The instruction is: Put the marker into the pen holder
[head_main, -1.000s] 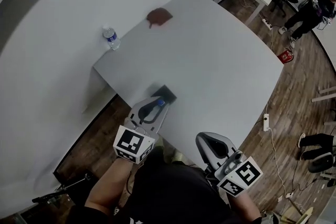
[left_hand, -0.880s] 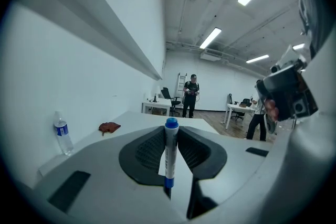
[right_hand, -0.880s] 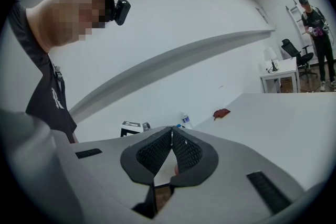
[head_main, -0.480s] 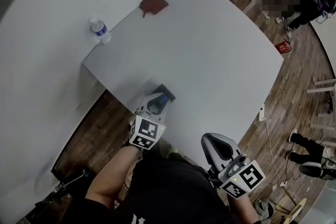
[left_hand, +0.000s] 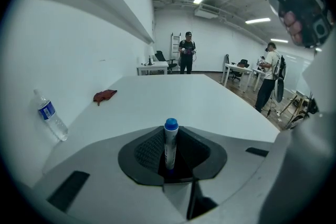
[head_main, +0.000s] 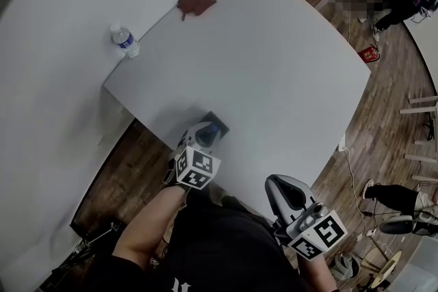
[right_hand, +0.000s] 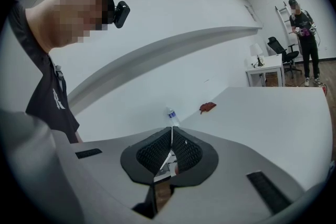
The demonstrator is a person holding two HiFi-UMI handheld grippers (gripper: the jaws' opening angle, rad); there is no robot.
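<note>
A white marker with a blue cap (left_hand: 169, 143) stands upright between the jaws of my left gripper (left_hand: 170, 150), which is shut on it. In the head view this gripper (head_main: 205, 135) hovers at the near edge of the white table (head_main: 274, 78). The marker's blue cap (head_main: 212, 128) shows right over a dark square pen holder (head_main: 220, 124), which the gripper mostly hides. My right gripper (head_main: 279, 184) hangs off the table, near my body. Its jaws (right_hand: 171, 132) are shut together with nothing between them.
A water bottle (head_main: 124, 42) stands at the table's far left corner, and a brown-red cloth (head_main: 195, 2) lies further back. Both also show in the left gripper view: bottle (left_hand: 51, 115), cloth (left_hand: 104, 95). People and desks stand in the room beyond.
My left gripper has moved forward and tipped steeper over the dark holder, still with the marker in it. The right gripper has hardly moved.
</note>
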